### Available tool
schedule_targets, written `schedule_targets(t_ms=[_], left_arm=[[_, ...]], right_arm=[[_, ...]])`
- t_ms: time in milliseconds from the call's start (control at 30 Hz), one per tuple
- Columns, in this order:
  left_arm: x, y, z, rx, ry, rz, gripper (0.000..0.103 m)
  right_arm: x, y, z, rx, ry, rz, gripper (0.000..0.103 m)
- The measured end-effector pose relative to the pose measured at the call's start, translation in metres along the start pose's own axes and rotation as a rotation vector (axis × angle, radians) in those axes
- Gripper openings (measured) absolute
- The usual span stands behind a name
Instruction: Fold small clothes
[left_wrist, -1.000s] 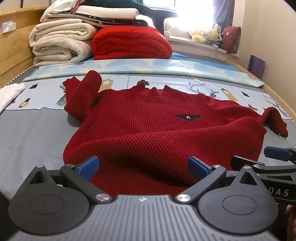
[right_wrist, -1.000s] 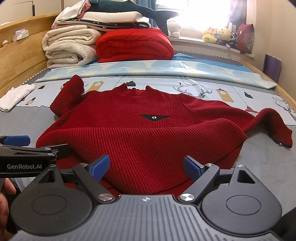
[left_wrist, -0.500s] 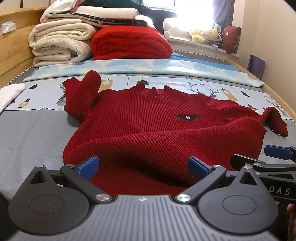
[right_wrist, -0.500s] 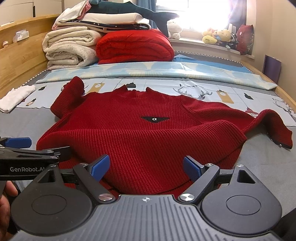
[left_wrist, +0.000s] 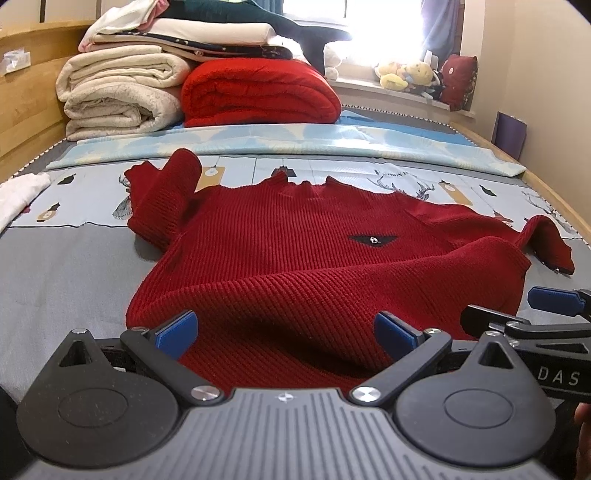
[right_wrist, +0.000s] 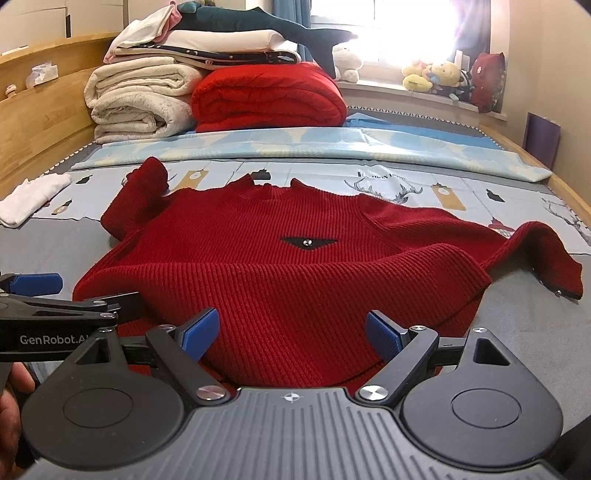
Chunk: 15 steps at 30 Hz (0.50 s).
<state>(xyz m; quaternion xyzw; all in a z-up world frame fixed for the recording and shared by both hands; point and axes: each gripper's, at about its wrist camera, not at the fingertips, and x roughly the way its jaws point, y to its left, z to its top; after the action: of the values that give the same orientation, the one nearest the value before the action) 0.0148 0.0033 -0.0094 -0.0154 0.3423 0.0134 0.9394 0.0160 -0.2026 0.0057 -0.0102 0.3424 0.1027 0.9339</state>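
Observation:
A small red knitted sweater (left_wrist: 295, 251) (right_wrist: 288, 269) lies front up on the bed, with a black diamond patch on the chest. Its left sleeve is bunched up and its right sleeve stretches toward the bed's right edge. My left gripper (left_wrist: 286, 330) is open, its blue pads apart over the sweater's near hem. My right gripper (right_wrist: 291, 330) is open too, just above the same hem. Each gripper shows in the other's view: the right gripper (left_wrist: 524, 314) and the left gripper (right_wrist: 66, 295). Whether the pads touch the fabric cannot be told.
Folded cream blankets (left_wrist: 118, 96) and a red blanket (left_wrist: 258, 92) are stacked at the head of the bed. A white cloth (right_wrist: 33, 195) lies at the left edge. Wooden bed rails (right_wrist: 40, 122) run along both sides. Plush toys (left_wrist: 410, 74) sit on the window sill.
Both views have lifted slightly, so the sweater sits a little lower in frame. The sweater itself has not moved and both grippers stay open.

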Motion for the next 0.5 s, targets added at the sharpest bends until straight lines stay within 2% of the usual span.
schedule_targets(t_ms=[133, 200, 267, 300, 367, 500], left_arm=[[-0.005, -0.002, 0.0, 0.022, -0.026, -0.022, 0.097], [-0.009, -0.004, 0.003, 0.048, -0.054, -0.032, 0.093], [-0.012, -0.004, 0.01, 0.073, -0.075, -0.051, 0.082], [-0.012, -0.003, 0.016, 0.083, -0.081, -0.067, 0.079], [-0.014, 0.0, 0.029, 0.11, -0.105, -0.092, 0.07], [-0.009, 0.015, 0.061, 0.167, -0.159, -0.099, 0.064]], right_arm=[[-0.004, -0.001, 0.001, 0.004, -0.026, -0.016, 0.08], [-0.006, -0.004, 0.003, 0.016, -0.049, -0.029, 0.071], [-0.01, -0.01, 0.007, 0.039, -0.083, -0.041, 0.063], [-0.012, -0.013, 0.01, 0.05, -0.098, -0.047, 0.059], [-0.017, -0.021, 0.014, 0.077, -0.134, -0.062, 0.056], [-0.02, -0.039, 0.028, 0.105, -0.175, -0.072, 0.057]])
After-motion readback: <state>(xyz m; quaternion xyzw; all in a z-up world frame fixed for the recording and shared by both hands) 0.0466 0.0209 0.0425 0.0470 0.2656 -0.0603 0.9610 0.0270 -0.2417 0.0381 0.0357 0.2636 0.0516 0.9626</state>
